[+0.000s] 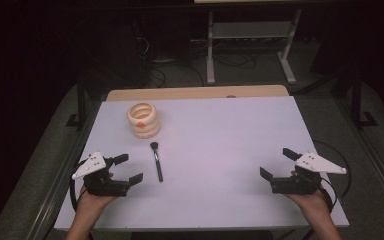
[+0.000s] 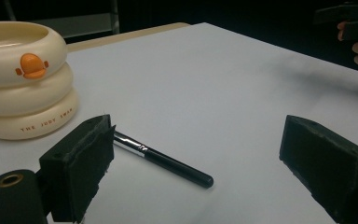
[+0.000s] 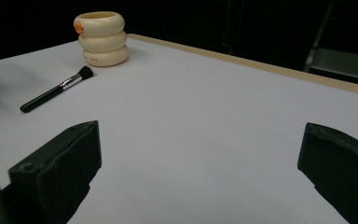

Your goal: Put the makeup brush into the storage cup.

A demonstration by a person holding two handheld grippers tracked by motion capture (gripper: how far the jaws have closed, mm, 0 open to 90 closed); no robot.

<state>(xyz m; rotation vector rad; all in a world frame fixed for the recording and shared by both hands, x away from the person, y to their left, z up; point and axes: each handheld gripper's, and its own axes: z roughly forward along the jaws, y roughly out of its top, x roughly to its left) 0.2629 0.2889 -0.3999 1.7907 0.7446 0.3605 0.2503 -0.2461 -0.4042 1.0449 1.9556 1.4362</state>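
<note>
Dim surroundings; brush point(image 2: 168, 162) bristles hidden behind spread left gripper point(image 2: 196, 163); right gripper point(image 3: 200, 172) spread

Left gripper point(image 1: 128, 168), lower left of the high view: held in the person's left hand point(image 1: 96, 199), whose forearm enters from the bottom edge; jaws spread wide, pointing toward the frame's right; grey three-cornered plate on top, cable looping at its left. Right gripper point(image 1: 278, 163), lower right of the high view: held in the right hand point(image 1: 311, 196), jaws likewise spread wide, pointing toward the frame's left and slightly upward; plate on top, cable curving at its right. Each gripper view shows two black jaws at the lower corners, far apart, with nothing between them
</note>
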